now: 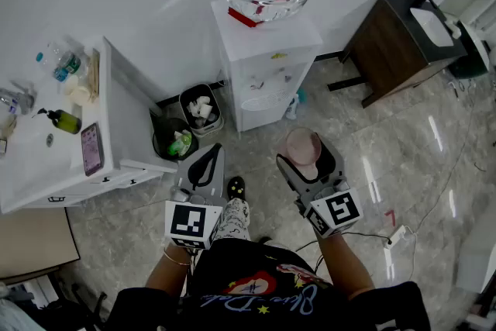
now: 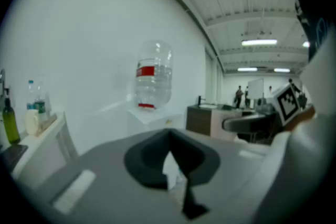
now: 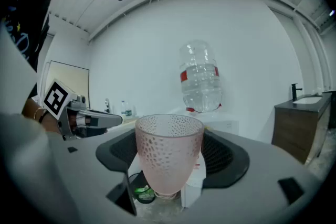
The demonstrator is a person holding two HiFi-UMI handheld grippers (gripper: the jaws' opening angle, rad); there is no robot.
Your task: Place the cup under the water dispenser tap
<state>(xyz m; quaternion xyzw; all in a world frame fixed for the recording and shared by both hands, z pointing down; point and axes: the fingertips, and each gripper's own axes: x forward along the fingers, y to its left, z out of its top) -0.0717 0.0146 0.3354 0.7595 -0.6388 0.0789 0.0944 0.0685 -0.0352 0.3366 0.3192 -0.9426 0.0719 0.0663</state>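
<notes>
Head view: right gripper (image 1: pixel 304 157) holds the pink cup (image 1: pixel 303 145) upright, likely ready for the tap. It is well short of the water dispenser (image 1: pixel 263 77). The left gripper (image 1: pixel 209 159) is idle alongside.
Left gripper view: jaws look pressed together with nothing between, though it's blurry.
Right gripper view: jaws part-open, clamped on the cup's sides.

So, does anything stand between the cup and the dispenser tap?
Nothing visible does. The right gripper holds the cup facing the dispenser, with bare floor between; the bins stand off to its left.
</notes>
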